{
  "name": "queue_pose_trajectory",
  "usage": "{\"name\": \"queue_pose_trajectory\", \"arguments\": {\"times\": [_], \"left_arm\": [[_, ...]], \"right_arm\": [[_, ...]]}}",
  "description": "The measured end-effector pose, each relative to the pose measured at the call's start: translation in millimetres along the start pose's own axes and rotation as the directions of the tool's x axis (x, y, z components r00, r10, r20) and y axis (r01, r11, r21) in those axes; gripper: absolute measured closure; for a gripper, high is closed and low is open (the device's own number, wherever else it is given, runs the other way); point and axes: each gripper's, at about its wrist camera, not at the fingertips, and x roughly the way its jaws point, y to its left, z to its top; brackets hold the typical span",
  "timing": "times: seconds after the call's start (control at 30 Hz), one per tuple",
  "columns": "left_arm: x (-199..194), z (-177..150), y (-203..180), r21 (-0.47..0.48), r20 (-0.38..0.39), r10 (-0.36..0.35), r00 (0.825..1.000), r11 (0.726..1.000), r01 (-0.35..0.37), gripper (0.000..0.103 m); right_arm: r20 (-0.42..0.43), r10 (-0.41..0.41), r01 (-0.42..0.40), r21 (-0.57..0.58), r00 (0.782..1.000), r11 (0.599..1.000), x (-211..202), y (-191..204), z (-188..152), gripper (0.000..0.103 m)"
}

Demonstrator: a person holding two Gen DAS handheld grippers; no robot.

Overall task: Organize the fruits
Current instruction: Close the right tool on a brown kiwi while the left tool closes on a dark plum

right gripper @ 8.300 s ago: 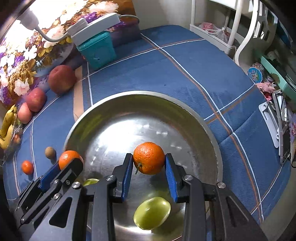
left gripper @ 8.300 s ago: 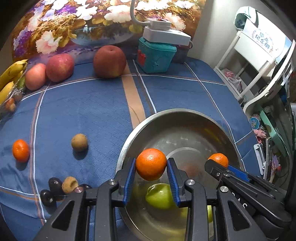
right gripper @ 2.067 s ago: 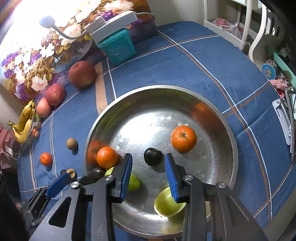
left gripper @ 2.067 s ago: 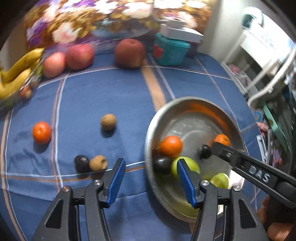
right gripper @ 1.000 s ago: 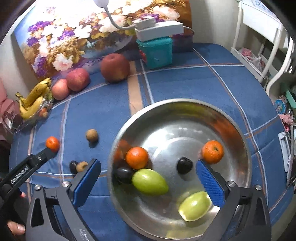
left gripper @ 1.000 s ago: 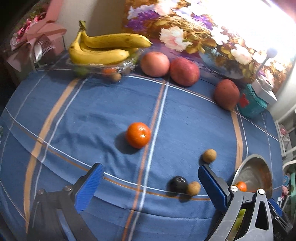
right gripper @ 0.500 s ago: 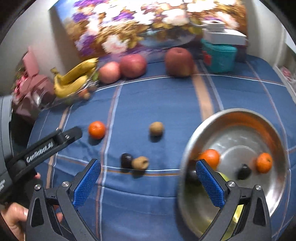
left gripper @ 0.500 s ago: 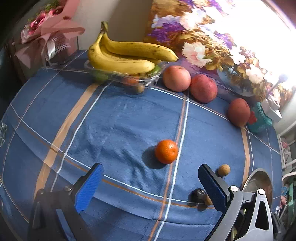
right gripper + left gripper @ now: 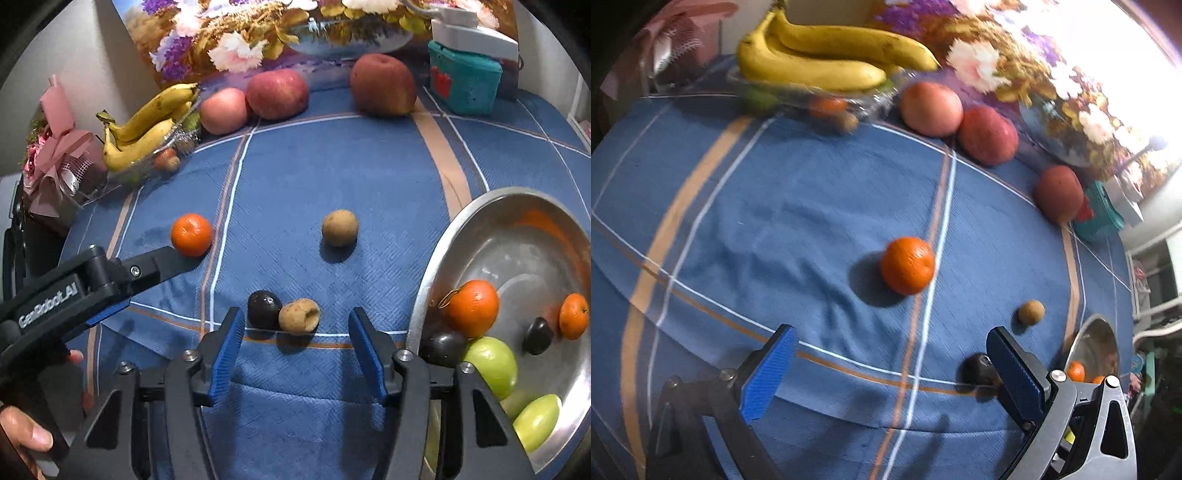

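My left gripper is wide open and empty, a little short of a lone orange on the blue cloth; it shows in the right wrist view beside that orange. My right gripper is open and empty, just short of a dark plum touching a brown kiwi. Another kiwi lies further back. The steel bowl at right holds two oranges, two dark plums and green fruits.
Bananas on a clear tray sit at the back left. Three red apples line the back by a floral picture. A teal box stands at the back right. A pink bouquet is at far left.
Both grippers have swung left, away from the bowl. The left gripper has closed in on the lone orange. The right gripper has come up to the plum and kiwi pair.
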Motion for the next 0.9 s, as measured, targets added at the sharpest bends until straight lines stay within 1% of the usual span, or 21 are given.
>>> {"name": "queue_pose_trajectory", "arguments": {"times": [0.1,0.17,0.23,0.33,0.57,0.73,0.9], "left_arm": [[4.5,-1.9,-6.0,0.011,-0.019,-0.019,1.0,1.0,0.019,0.0],[7.2,-2.7,-10.4,0.021,-0.031,-0.027,0.999,0.999,0.028,0.0],[9.5,-2.5,-12.5,0.032,-0.04,-0.028,0.999,0.999,0.029,0.0],[13.7,-4.5,-15.9,0.043,-0.053,-0.024,0.998,0.999,0.026,0.0],[18.1,-5.2,-13.5,0.017,-0.078,-0.056,0.995,0.998,0.058,0.0],[16.2,-8.2,-9.9,0.002,-0.087,-0.071,0.994,0.997,0.072,0.0],[16.8,-9.3,-8.9,-0.011,-0.092,-0.078,0.993,0.997,0.078,0.0]], "right_arm": [[-0.011,0.01,-0.01,0.005,1.0,1.0,5.6,-0.4,-0.8,0.054],[-0.013,0.019,-0.019,0.016,1.0,1.0,7.9,-1.9,-1.4,0.056],[-0.013,0.031,-0.031,0.017,0.999,0.999,9.3,-1.8,-1.4,0.062],[-0.013,0.048,-0.048,0.022,0.999,0.999,10.4,-1.6,-1.4,0.069],[-0.013,0.074,-0.074,0.045,0.997,0.996,6.8,-5.2,-2.6,0.075],[-0.017,0.066,-0.065,0.055,0.998,0.996,7.2,-8.2,-3.3,0.082],[-0.016,0.073,-0.071,0.058,0.997,0.996,7.0,-10.0,-3.3,0.083]]}}
